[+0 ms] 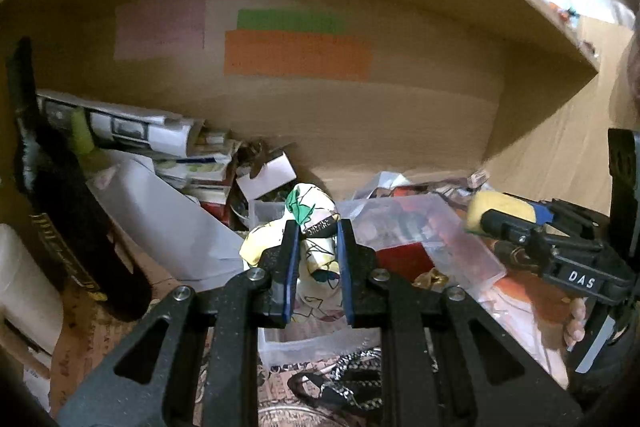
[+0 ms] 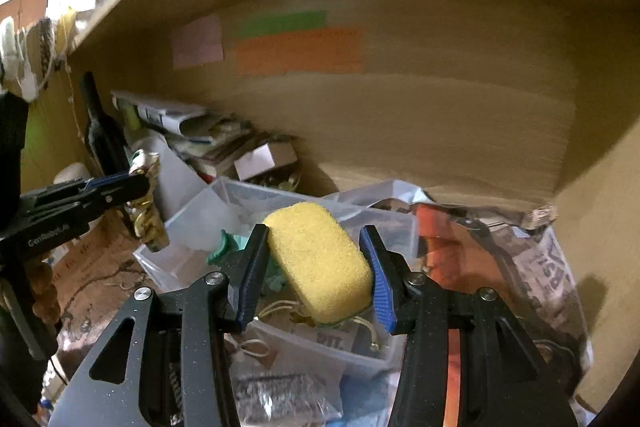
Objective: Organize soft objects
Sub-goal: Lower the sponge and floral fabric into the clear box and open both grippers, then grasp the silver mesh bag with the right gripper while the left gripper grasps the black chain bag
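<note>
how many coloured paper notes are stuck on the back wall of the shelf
3: a pink note on the left, a green strip to its right, and an orange note directly below the green one. None appear hidden.

Sponge [image 2: 318, 261] above open bin [image 2: 192, 211]; paper stack [image 2: 208, 135] behind, bottle [image 2: 98, 131] left

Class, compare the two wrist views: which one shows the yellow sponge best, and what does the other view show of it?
The right wrist view shows the yellow sponge best: large, central, its porous surface clear, gripped by the right tool. The left wrist view shows only one small end of the sponge at the right, mostly hidden by that tool.
</note>
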A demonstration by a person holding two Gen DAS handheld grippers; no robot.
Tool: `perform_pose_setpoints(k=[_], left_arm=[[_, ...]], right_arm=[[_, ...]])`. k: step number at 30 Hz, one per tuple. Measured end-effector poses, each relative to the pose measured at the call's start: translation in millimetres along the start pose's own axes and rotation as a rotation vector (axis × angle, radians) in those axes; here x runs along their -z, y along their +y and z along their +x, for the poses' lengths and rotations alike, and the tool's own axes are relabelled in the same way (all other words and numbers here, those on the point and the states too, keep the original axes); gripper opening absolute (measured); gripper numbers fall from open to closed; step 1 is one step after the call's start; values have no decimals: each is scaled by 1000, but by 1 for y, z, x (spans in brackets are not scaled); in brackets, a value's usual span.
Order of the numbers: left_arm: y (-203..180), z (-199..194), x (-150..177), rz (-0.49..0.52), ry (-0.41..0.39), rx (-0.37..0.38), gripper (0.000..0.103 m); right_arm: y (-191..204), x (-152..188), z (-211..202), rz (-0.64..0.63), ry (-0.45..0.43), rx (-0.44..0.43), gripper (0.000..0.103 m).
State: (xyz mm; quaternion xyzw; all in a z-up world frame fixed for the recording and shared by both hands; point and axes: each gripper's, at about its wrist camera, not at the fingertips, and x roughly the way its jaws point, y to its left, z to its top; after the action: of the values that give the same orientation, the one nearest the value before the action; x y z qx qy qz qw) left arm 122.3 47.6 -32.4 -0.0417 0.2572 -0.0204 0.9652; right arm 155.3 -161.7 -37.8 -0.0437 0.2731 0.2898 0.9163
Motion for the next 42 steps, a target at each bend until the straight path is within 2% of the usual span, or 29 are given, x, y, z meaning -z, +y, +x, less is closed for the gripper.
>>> perform_pose_setpoints(k=[6,13,15,17,20,25,32,37,42], left_arm=[[3,38,5,3,91,-13,17],[0,62,12,6,162,15,17],[-3,66,14,19,177,22,17],[-6,69,17,27,195,30,21],[-9,71,18,30,200,34,32],[-11,58,15,31,176,32,38],[-14,21,9,42,96,41,49],[-15,1,14,47,77,50,53],[-15,-5,29,46,106,57,53]], right_arm=[[9,4,38,-53,111,-32,43],[7,12,67,-64,231,-42,43],[6,14,71,-60,248,-40,45],[5,15,73,-52,260,-43,54],[4,14,70,-46,246,-35,63],[4,9,56,-49,198,-20,67],[6,3,26,-52,116,-18,72],[9,11,2,-57,79,-17,72],[9,27,-14,-34,68,-16,79]])
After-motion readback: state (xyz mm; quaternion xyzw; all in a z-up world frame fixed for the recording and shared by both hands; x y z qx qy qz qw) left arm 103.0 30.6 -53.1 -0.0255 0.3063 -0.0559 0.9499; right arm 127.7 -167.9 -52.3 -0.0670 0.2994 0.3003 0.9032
